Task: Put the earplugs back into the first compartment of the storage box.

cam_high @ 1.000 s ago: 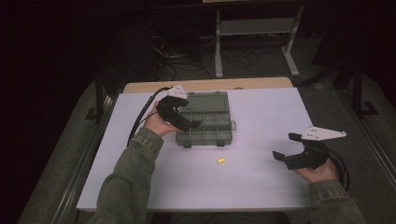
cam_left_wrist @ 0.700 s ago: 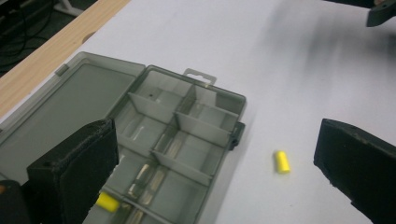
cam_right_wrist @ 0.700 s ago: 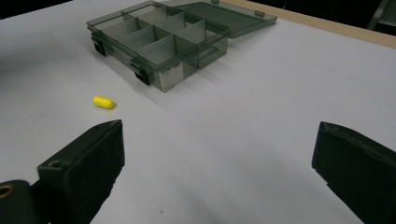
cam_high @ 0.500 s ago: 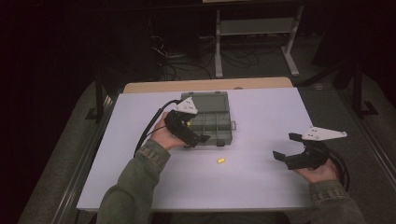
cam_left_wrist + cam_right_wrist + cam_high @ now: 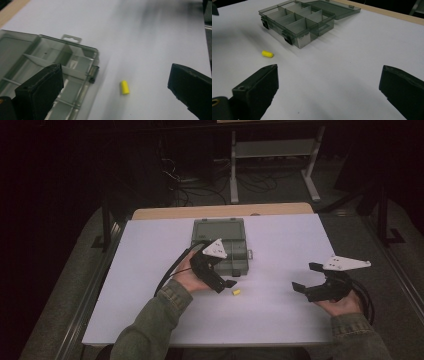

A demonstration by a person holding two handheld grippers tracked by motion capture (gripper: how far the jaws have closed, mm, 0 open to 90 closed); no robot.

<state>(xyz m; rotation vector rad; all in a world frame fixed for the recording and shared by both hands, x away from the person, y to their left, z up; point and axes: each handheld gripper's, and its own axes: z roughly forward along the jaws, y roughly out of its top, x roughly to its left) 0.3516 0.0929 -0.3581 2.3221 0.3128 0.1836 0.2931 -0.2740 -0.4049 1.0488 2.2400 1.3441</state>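
Note:
A small yellow capsule-shaped piece (image 5: pixel 236 292) (image 5: pixel 125 87) (image 5: pixel 267 53) lies on the white table just in front of a grey translucent compartment box (image 5: pixel 220 245) (image 5: pixel 50 65) (image 5: pixel 297 18) whose lid is folded back. My left gripper (image 5: pixel 226 282) hovers over the box's front edge, open, its jaws wide apart with the yellow piece ahead between them. My right gripper (image 5: pixel 305 277) rests at the table's right side, open and empty, pointing left toward the box.
The white table top (image 5: pixel 150 270) sits on a wooden board (image 5: pixel 165 213). Dark floor, cables and a metal stand (image 5: pixel 270 150) lie beyond the far edge.
My left gripper has come off the box, moving forward and right toward the yellow piece. The right gripper has stayed put.

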